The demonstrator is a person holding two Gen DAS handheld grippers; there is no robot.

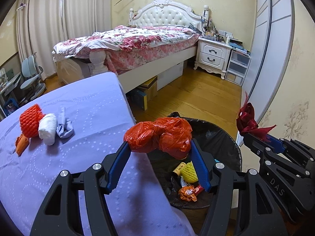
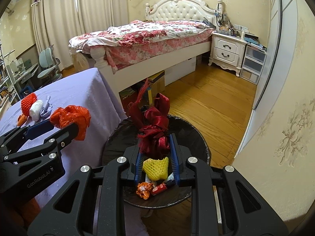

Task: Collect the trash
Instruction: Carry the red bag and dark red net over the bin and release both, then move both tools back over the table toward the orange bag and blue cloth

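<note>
Left tool [image 1: 159, 147] clamped on an orange plastic bag [image 1: 159, 135], right tool [image 2: 155, 143] on red ribbon [image 2: 155, 129], both over the bin [image 2: 189, 137]; orange net [image 1: 31, 121], white wad [image 1: 47, 127] on the worktop [image 1: 88, 102].

home bedroom – floral-quilted bed [image 1: 137, 39], white nightstand [image 1: 213, 55], curtains [image 1: 59, 19]

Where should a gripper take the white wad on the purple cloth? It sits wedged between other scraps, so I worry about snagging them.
Grip the white wad across its near, lower end, coming down from above. The orange net touches one side and the purple scrap the other, so only that end looks free. It appears soft, so a narrow pinch should probably hold it.
</note>
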